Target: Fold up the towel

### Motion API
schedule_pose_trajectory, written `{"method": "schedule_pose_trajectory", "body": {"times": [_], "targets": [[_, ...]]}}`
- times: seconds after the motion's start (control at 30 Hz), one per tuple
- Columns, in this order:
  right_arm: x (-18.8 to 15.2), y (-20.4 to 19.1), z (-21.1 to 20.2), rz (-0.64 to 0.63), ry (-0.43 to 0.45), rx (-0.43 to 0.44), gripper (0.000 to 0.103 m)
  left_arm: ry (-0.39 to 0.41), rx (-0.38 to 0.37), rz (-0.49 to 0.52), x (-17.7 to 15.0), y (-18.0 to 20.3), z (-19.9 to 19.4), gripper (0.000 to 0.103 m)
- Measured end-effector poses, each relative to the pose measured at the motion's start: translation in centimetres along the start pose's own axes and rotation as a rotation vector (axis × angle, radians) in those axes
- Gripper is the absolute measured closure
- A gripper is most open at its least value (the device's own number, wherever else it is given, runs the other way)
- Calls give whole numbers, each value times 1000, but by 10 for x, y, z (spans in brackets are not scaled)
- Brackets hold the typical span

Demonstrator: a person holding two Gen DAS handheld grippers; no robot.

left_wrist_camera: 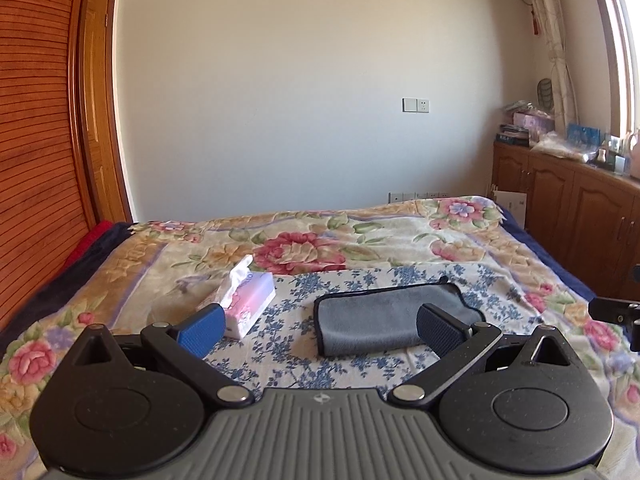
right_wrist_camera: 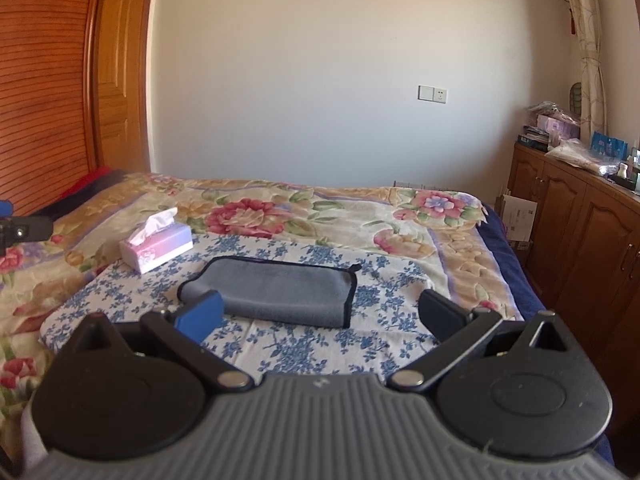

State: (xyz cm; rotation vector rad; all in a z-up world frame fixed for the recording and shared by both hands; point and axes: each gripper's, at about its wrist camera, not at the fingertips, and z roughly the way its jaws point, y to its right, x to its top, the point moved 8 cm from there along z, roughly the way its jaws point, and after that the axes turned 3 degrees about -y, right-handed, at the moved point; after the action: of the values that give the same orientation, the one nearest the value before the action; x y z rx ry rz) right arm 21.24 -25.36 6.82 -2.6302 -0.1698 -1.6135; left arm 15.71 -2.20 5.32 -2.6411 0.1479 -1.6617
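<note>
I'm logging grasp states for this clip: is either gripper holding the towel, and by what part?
Nothing is held. Both the left gripper and right gripper are open above the bed, and the folded grey towel lies untouched.

Folded grey towel [right_wrist_camera: 280, 294] with dark piping: soft matt microfibre cloth. Blue-flowered white cloth [right_wrist_camera: 304, 344]: thin, creased cotton-like fabric. Floral bed blanket [left_wrist_camera: 320, 236]: plush, fuzzy. Pink tissue pack [right_wrist_camera: 158, 246]: glossy plastic wrap. Gripper fingers [left_wrist_camera: 204, 330]: textured blue rubbery pads, matt black plastic arms.

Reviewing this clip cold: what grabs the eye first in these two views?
The grey towel, already folded, lies on a blue-flowered cloth in the middle of the bed. A pink tissue box sits just left of it. Both claws, left claw and right claw, hang open above the bed, holding nothing.
</note>
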Motion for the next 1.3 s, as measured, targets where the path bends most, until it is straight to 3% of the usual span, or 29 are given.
{"method": "schedule_pose_trajectory", "body": {"times": [0.4,0.9,1.3], "targets": [[-16,-20,-11,-11,16,10,0,4,13,62,-34,3,-8,0],[-44,-12,-24,23,48,-35,0,-1,8,16,-75,-2,-15,0],[-56,-13,-30,23,71,-54,0,11,44,39,-98,-12,-11,0]]}}
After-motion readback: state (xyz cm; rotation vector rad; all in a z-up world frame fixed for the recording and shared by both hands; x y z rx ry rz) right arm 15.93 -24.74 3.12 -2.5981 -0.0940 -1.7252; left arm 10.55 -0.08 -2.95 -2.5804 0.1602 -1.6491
